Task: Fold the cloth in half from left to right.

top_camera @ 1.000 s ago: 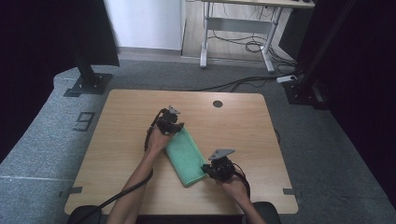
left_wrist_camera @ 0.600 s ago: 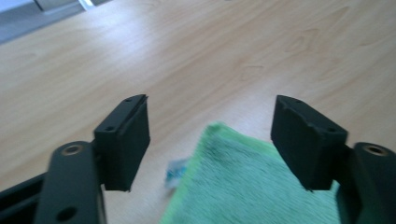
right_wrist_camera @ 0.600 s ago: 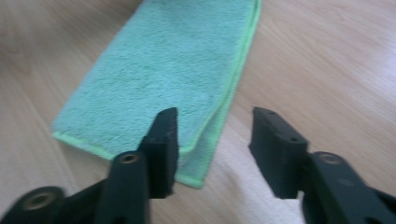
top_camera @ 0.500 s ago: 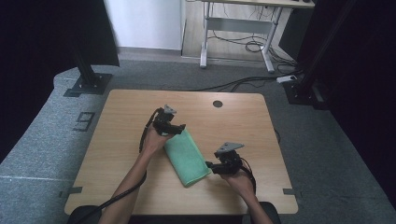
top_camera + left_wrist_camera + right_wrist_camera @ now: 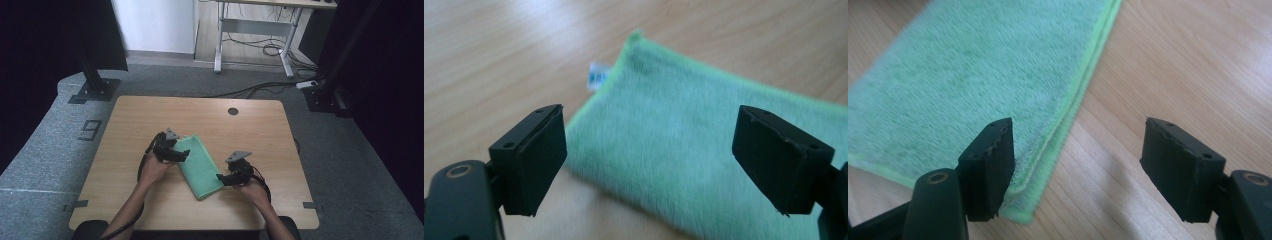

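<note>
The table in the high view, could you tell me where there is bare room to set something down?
The table is bare along its far edge, around the round hole, and along its right side beyond the right gripper. The near-left corner is also free. The middle is crowded: the folded green cloth lies between the left gripper and the right one.

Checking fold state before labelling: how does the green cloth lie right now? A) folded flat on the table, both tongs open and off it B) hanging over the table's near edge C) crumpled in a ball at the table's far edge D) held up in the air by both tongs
A: the green microfibre cloth lies as a flat folded strip on the wooden table, with stacked edges in the right gripper view; left tongs and right tongs stand open with nothing clamped.
</note>
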The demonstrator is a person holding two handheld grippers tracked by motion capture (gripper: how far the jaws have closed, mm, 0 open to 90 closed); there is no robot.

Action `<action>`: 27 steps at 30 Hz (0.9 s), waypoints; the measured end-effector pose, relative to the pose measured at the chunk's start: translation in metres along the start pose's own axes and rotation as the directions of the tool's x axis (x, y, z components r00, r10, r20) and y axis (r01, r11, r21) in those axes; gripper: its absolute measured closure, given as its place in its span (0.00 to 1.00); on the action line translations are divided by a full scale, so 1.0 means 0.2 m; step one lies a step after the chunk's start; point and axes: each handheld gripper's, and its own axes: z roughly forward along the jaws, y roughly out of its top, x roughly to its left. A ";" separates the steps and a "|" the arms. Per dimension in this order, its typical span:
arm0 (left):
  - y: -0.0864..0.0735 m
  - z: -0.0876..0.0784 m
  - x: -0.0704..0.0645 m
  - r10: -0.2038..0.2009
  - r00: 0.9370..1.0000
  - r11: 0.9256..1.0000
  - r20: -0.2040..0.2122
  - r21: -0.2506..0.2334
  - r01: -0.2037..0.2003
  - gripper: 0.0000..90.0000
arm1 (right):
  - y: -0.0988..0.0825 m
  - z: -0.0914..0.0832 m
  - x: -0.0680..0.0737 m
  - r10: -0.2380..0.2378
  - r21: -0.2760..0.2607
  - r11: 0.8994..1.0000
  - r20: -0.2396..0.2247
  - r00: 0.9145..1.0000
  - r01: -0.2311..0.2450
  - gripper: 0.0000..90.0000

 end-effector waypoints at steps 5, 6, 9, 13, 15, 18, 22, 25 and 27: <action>-0.10 -0.04 -0.04 0.001 1.000 1.000 -0.007 0.011 -0.001 0.16 | -0.04 0.00 -0.02 0.004 0.017 1.000 -0.006 1.000 -0.003 0.31; -0.11 -0.04 -0.05 0.000 1.000 1.000 -0.006 0.015 0.000 0.16 | -0.05 0.01 -0.02 -0.002 0.023 1.000 -0.009 1.000 0.002 0.31; -0.15 -0.05 -0.08 -0.002 1.000 1.000 -0.003 0.026 0.002 0.16 | -0.08 0.01 -0.03 -0.002 0.035 0.999 -0.017 1.000 0.003 0.30; -0.18 -0.03 -0.11 0.002 1.000 0.999 -0.007 0.048 -0.002 0.16 | -0.08 0.01 -0.02 -0.021 0.037 0.999 -0.017 1.000 0.021 0.31; -0.21 -0.01 -0.13 0.025 0.999 0.997 -0.036 0.075 -0.022 0.16 | -0.08 0.01 -0.02 -0.025 0.039 0.999 -0.017 1.000 0.026 0.31; -0.23 0.02 -0.12 0.021 0.999 0.996 -0.039 0.083 -0.017 0.16 | -0.09 0.01 -0.02 -0.025 0.033 0.999 -0.016 1.000 0.025 0.32; -0.23 0.03 -0.11 -0.002 1.000 0.997 -0.030 0.081 0.004 0.15 | -0.11 0.01 -0.01 -0.002 0.028 1.000 -0.025 1.000 0.002 0.32; -0.22 0.04 -0.09 -0.011 1.000 0.997 -0.023 0.078 0.013 0.14 | -0.12 0.00 0.01 -0.001 0.025 1.000 -0.031 1.000 0.002 0.32; -0.22 0.06 -0.07 -0.021 1.000 0.997 -0.016 0.074 0.023 0.13 | -0.13 0.00 0.04 -0.003 0.023 1.000 -0.039 0.999 0.004 0.32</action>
